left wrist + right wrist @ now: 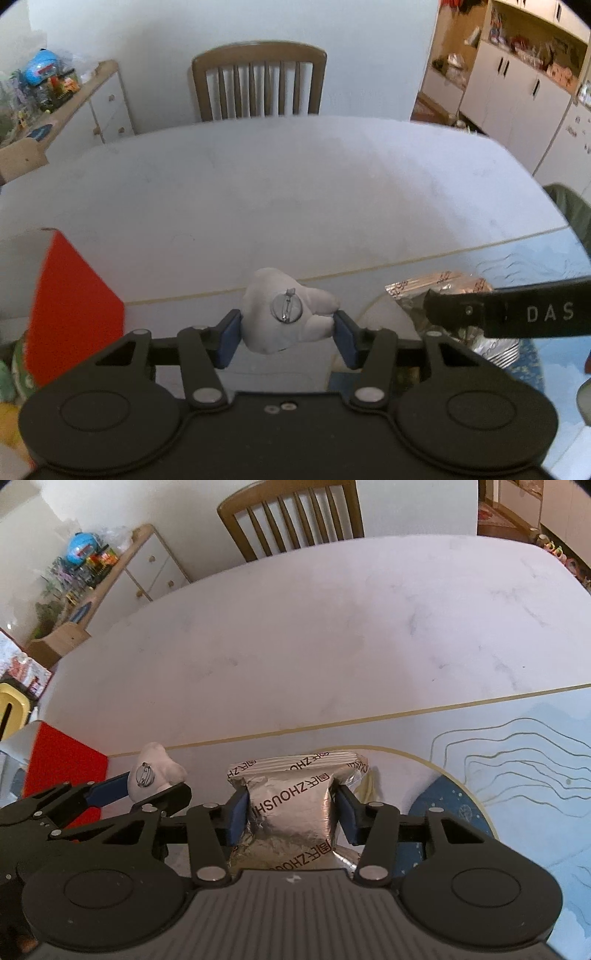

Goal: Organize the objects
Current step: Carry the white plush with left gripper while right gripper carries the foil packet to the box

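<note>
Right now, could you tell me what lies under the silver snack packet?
The silver snack packet is pinched in the right tool above the pale placemat and its dark blue patch. The spot directly beneath is covered by the packet itself.

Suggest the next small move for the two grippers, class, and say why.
Probably carry the white plush brooch leftward toward the red box. The left gripper already clamps it clear of the table, while the right gripper holds the silver snack packet, so both grasps look done.
</note>
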### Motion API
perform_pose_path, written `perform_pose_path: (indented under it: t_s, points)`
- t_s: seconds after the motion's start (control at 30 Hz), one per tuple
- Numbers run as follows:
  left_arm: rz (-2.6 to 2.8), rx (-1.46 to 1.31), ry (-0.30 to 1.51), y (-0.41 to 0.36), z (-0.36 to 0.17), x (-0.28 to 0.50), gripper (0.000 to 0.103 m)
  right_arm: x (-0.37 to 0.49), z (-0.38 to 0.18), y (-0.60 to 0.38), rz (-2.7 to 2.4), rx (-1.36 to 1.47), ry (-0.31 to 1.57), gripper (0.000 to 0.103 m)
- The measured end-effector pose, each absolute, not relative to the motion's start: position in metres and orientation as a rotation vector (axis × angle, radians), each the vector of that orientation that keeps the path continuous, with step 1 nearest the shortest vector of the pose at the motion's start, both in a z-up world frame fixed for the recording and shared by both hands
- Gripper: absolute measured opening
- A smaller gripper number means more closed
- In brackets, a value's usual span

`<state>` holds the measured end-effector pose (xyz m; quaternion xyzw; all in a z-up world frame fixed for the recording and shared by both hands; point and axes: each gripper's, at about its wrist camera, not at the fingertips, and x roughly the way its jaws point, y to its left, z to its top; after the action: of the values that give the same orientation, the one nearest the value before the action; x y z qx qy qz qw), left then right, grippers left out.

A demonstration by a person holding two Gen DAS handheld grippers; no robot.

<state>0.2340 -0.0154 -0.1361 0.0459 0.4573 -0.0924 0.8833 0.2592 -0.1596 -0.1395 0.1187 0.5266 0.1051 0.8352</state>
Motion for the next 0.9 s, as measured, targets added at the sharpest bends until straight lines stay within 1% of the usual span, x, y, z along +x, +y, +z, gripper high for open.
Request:
perform_pose_path:
  t_s: [0.17,0.43,0.73,0.9]
  points:
    - [-0.183,0.06,0.938,-0.01,-0.111,0.218,0.052,0.242,-0.115,-0.165,0.25,0.265,1.077,0.049]
    - [-0.168,0.044,0.934,-0.001,-0.083,0.194,0.052,0.212,-0.071,-0.16,0.304,0.212,1.027,0.049]
    - [-0.151,0.011,0.912,0.016,-0.057,0.166,0.052,0.178,-0.043,-0.15,0.379,0.188,0.994,0.049]
    - [-0.136,-0.02,0.904,0.038,-0.048,0.152,0.052,0.164,-0.031,-0.137,0.418,0.17,0.975,0.049]
